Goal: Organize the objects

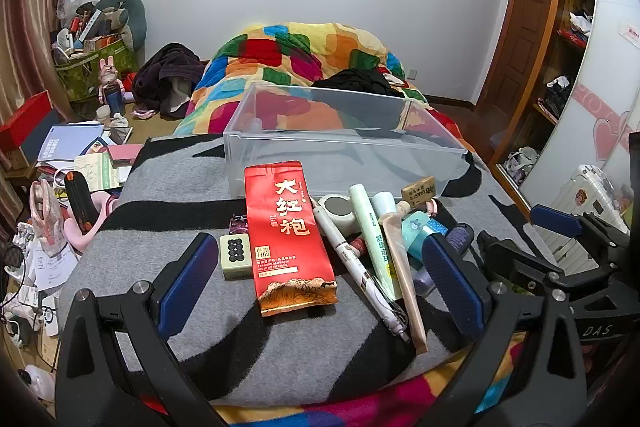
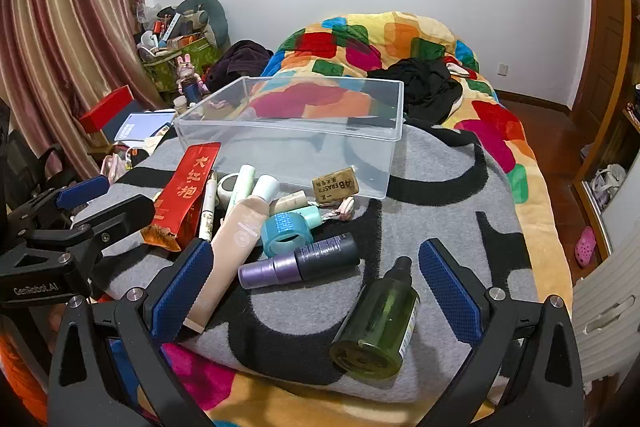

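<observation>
On the grey and black blanket (image 1: 168, 187) lies a heap of small items in front of an empty clear plastic box (image 1: 340, 143). My left gripper (image 1: 320, 267) hovers open above a red tea packet (image 1: 292, 235), a white pen (image 1: 356, 263) and a mahjong tile (image 1: 236, 255). My right gripper (image 2: 316, 283) is open over a purple bottle (image 2: 300, 263) and a green bottle (image 2: 380, 323), touching neither. A beige tube (image 2: 228, 251), a teal tape roll (image 2: 286, 235) and an eraser (image 2: 335, 183) lie nearby. The clear box (image 2: 296, 131) stands behind them.
A colourful quilt (image 1: 304, 55) with black clothes (image 2: 424, 87) covers the bed beyond the box. Papers, a red box (image 1: 24, 123) and bags crowd the floor on the left. A wardrobe (image 1: 560, 67) and a white suitcase (image 1: 588, 203) stand to the right.
</observation>
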`<state>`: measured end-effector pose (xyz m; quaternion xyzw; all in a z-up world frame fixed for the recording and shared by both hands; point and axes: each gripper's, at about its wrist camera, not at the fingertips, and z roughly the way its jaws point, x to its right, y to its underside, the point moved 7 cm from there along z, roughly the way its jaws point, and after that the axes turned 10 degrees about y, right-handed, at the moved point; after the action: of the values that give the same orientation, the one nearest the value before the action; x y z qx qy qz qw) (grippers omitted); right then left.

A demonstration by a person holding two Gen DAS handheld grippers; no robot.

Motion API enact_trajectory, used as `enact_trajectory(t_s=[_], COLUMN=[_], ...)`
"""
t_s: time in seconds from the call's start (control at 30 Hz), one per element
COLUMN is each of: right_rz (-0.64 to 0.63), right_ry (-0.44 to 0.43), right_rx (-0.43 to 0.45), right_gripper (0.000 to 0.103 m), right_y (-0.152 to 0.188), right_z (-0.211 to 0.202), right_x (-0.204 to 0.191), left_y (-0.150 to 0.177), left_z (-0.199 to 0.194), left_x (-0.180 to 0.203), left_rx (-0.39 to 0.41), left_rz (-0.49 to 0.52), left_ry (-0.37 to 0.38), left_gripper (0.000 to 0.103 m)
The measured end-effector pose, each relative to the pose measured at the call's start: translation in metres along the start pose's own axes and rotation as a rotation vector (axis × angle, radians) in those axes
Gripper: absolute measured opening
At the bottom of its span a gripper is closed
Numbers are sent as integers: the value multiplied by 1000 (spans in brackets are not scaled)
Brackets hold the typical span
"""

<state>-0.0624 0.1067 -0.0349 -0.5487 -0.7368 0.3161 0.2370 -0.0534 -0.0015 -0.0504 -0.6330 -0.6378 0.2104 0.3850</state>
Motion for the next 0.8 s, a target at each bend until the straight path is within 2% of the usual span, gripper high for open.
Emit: enact_trajectory(t_s=[0.8], right_rz=[-3], right_ry=[-3], right_rx=[-5], right_gripper=[102], right_y=[2], right_z=[1], right_x=[-2], left_y=[1], left_z=[2], left_x=[1], left_rx=[-1], left_rz=[-2], left_ry=[-1], left_gripper=[103])
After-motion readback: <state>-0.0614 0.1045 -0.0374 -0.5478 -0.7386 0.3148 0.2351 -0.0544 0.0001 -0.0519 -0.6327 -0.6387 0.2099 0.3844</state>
